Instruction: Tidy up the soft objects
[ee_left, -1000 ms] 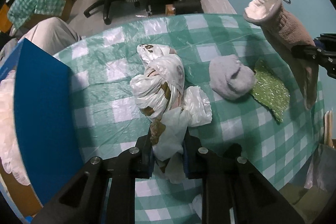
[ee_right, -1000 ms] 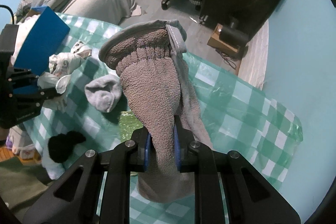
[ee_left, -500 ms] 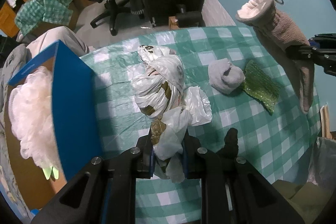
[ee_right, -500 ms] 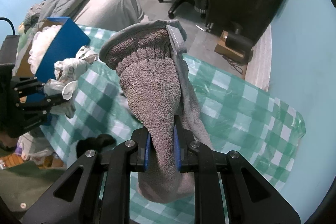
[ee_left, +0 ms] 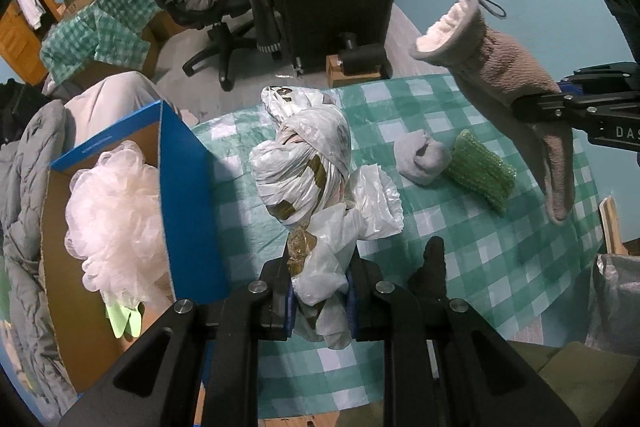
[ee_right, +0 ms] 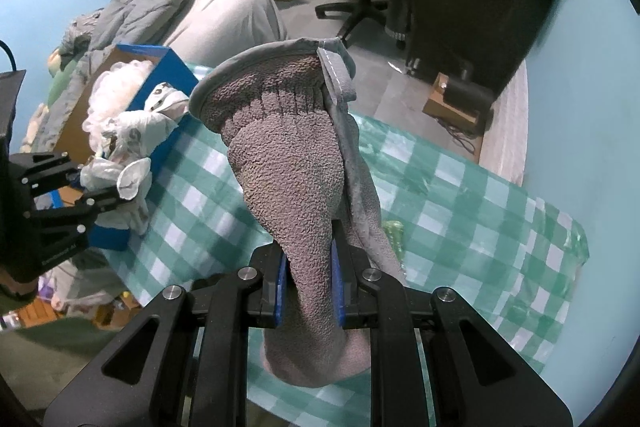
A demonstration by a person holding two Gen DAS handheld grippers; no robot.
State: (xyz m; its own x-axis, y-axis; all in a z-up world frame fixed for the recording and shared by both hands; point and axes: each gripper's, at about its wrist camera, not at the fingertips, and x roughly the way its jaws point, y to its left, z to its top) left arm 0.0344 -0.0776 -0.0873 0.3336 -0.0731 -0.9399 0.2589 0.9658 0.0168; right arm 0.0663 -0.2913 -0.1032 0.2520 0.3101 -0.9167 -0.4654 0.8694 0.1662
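Slippage is the main risk, I judge: the left gripper (ee_left: 320, 291) pinches only a thin tail of the plastic bag bundle (ee_left: 304, 167), raised over the table's (ee_left: 500, 267) edge just beside the blue box (ee_left: 188, 203). Farther off, the right gripper (ee_right: 308, 291), level, is clamped on the dangling fleece mitt (ee_right: 288, 163).

Dim, cool indoor light. Soft shadows on bench (ee_left: 460, 255). Strong fisheye bending, black vignette at corners. Mild blur at edges; centre sharp.
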